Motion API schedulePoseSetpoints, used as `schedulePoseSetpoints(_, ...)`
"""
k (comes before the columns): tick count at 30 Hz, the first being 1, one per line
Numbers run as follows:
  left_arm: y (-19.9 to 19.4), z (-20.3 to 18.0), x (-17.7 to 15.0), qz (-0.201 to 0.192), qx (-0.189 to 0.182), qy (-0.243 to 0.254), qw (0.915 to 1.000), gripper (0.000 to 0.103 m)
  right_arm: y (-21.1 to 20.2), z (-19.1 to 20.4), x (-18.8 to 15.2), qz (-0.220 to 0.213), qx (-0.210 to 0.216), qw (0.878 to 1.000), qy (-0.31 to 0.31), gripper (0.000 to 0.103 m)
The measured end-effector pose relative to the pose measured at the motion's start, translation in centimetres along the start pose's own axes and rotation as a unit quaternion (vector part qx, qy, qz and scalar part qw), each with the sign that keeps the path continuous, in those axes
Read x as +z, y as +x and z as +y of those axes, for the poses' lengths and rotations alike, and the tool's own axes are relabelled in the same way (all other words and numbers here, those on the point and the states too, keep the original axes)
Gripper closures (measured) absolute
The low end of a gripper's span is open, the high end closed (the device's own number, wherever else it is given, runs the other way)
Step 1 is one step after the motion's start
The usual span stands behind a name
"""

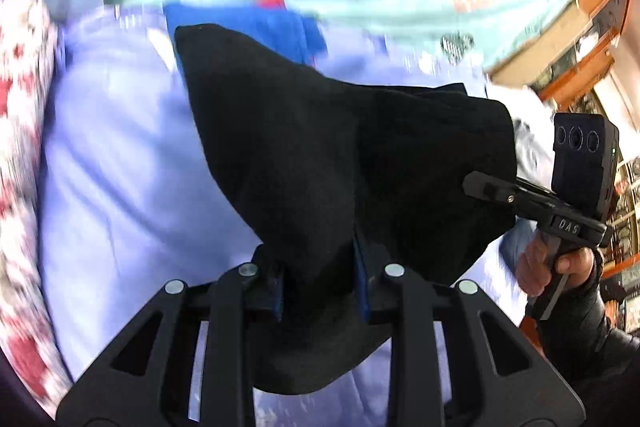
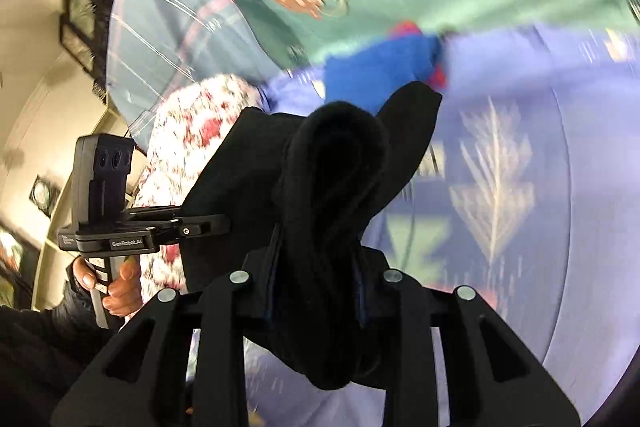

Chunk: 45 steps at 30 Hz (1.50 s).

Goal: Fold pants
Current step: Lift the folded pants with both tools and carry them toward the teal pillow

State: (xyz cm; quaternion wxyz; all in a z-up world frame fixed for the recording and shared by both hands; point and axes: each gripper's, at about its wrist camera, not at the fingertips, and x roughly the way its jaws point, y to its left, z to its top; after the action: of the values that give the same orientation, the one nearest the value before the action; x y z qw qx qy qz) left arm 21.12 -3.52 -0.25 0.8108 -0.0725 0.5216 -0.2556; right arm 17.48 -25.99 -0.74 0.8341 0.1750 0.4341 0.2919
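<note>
We pinch the black pants (image 1: 320,155) in both tools, left tool (image 1: 320,291) and right tool (image 2: 318,291) clamping bunched fabric at frame centre, likely to hold it clear of the bed (image 1: 120,167).

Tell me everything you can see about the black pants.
The black pants look like soft, thick, matte fabric, bunched and draped, not yet folded flat. Both tongs are shut on them: the left tongs pinch one gathered part, the right tongs another. They hang above the lilac sheet; whether they touch it is unclear.
</note>
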Motion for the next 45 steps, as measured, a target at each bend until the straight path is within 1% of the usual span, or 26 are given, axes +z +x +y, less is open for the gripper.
schedulePoseSetpoints(2, -0.1, 0.3, 3.9, -0.028, 0.029, 0.018, 0.999, 0.078, 1.4, 0.6, 4.5, -0.009, 0.0, 0.999, -0.034, 0.074)
schedulePoseSetpoints(3, 0.0, 0.4, 5.2, -0.036, 0.038, 0.021, 0.9984, 0.078, 2.1, 0.8, 6.2, -0.012, -0.002, 0.999, -0.047, 0.074)
schedulePoseSetpoints(6, 1.3, 2.1, 10.4, -0.055, 0.051, 0.01, 0.9971, 0.078, 5.0, 0.8, 11.6, -0.018, -0.008, 0.997, -0.075, 0.074)
schedulePoseSetpoints(8, 3.6, 3.4, 13.6, -0.062, 0.064, 0.006, 0.996, 0.077, 7.4, -0.3, 14.7, -0.029, -0.016, 0.997, -0.07, 0.074)
schedulePoseSetpoints(10, 6.1, 5.3, 15.6, -0.064, 0.084, -0.004, 0.9944, 0.077, 9.4, -1.7, 16.5, -0.038, -0.026, 0.997, -0.056, 0.074)
schedulePoseSetpoints(11, 7.7, 6.1, 16.5, -0.059, 0.095, -0.011, 0.9937, 0.077, 11.3, -2.7, 17.6, -0.04, -0.046, 0.997, -0.049, 0.074)
schedulePoseSetpoints(14, 11.8, 8.0, 17.6, -0.036, 0.126, -0.018, 0.9911, 0.077, 15.2, -4.7, 19.0, -0.029, -0.09, 0.994, -0.051, 0.074)
schedulePoseSetpoints(15, 13.1, 8.7, 17.8, -0.034, 0.141, -0.02, 0.9893, 0.077, 16.0, -5.3, 19.1, -0.023, -0.1, 0.993, -0.049, 0.074)
schedulePoseSetpoints(17, 13.9, 9.7, 17.7, -0.045, 0.154, -0.025, 0.9867, 0.072, 16.9, -6.7, 19.3, -0.024, -0.123, 0.991, -0.047, 0.074)
schedulePoseSetpoints(20, 14.7, 12.2, 17.5, -0.043, 0.139, -0.06, 0.9876, 0.066, 17.1, -9.5, 19.7, -0.031, -0.163, 0.986, -0.028, 0.074)
schedulePoseSetpoints(21, 14.9, 12.9, 17.4, -0.042, 0.134, -0.067, 0.9878, 0.063, 17.0, -10.3, 19.7, -0.028, -0.168, 0.985, -0.021, 0.074)
schedulePoseSetpoints(23, 15.3, 13.8, 17.0, -0.048, 0.137, -0.062, 0.9875, 0.052, 17.1, -11.4, 19.5, -0.021, -0.183, 0.983, -0.02, 0.073)
schedulePoseSetpoints(26, 15.5, 14.0, 16.7, -0.057, 0.149, -0.058, 0.9856, 0.042, 17.7, -12.7, 19.1, -0.013, -0.209, 0.977, -0.025, 0.07)
schedulePoseSetpoints(28, 15.5, 13.9, 16.3, -0.06, 0.152, -0.06, 0.9847, 0.041, 17.9, -12.6, 18.8, -0.014, -0.224, 0.974, -0.034, 0.067)
schedulePoseSetpoints(30, 15.6, 13.9, 16.2, -0.062, 0.156, -0.063, 0.9837, 0.041, 17.9, -12.7, 18.7, -0.017, -0.227, 0.973, -0.03, 0.066)
schedulePoseSetpoints(32, 15.5, 13.5, 16.0, -0.061, 0.165, -0.062, 0.9824, 0.041, 17.9, -12.8, 18.7, -0.017, -0.236, 0.971, -0.03, 0.061)
schedulePoseSetpoints(33, 15.1, 13.2, 15.8, -0.06, 0.17, -0.061, 0.9817, 0.041, 17.8, -12.7, 18.6, -0.017, -0.244, 0.969, -0.029, 0.058)
schedulePoseSetpoints(34, 15.0, 13.1, 15.8, -0.058, 0.176, -0.062, 0.9808, 0.041, 17.6, -12.4, 18.5, -0.017, -0.246, 0.969, -0.027, 0.052)
schedulePoseSetpoints(35, 14.8, 13.0, 15.7, -0.055, 0.178, -0.065, 0.9803, 0.041, 17.3, -11.7, 18.2, -0.017, -0.249, 0.968, -0.024, 0.048)
schedulePoseSetpoints(36, 14.8, 12.9, 15.7, -0.053, 0.177, -0.068, 0.9804, 0.041, 16.7, -11.3, 18.1, -0.022, -0.25, 0.968, -0.015, 0.044)
schedulePoseSetpoints(37, 14.6, 12.7, 15.6, -0.05, 0.176, -0.073, 0.9804, 0.041, 16.1, -10.8, 17.9, -0.028, -0.242, 0.97, -0.012, 0.042)
schedulePoseSetpoints(38, 14.4, 12.5, 15.4, -0.05, 0.175, -0.074, 0.9805, 0.043, 15.6, -10.2, 17.6, -0.031, -0.237, 0.971, -0.016, 0.039)
schedulePoseSetpoints(39, 14.2, 12.3, 15.2, -0.05, 0.176, -0.073, 0.9805, 0.043, 15.1, -9.7, 17.3, -0.03, -0.241, 0.97, -0.022, 0.032)
schedulePoseSetpoints(40, 13.8, 11.9, 14.9, -0.05, 0.176, -0.072, 0.9804, 0.043, 14.8, -9.1, 16.9, -0.03, -0.251, 0.967, -0.031, 0.028)
schedulePoseSetpoints(42, 13.2, 11.2, 14.4, -0.053, 0.179, -0.069, 0.9799, 0.043, 13.9, -7.7, 15.9, -0.036, -0.267, 0.961, -0.057, 0.026)
schedulePoseSetpoints(45, 12.0, 10.1, 13.1, -0.061, 0.183, -0.07, 0.9787, 0.042, 12.6, -5.7, 13.8, -0.045, -0.278, 0.956, -0.082, 0.02)
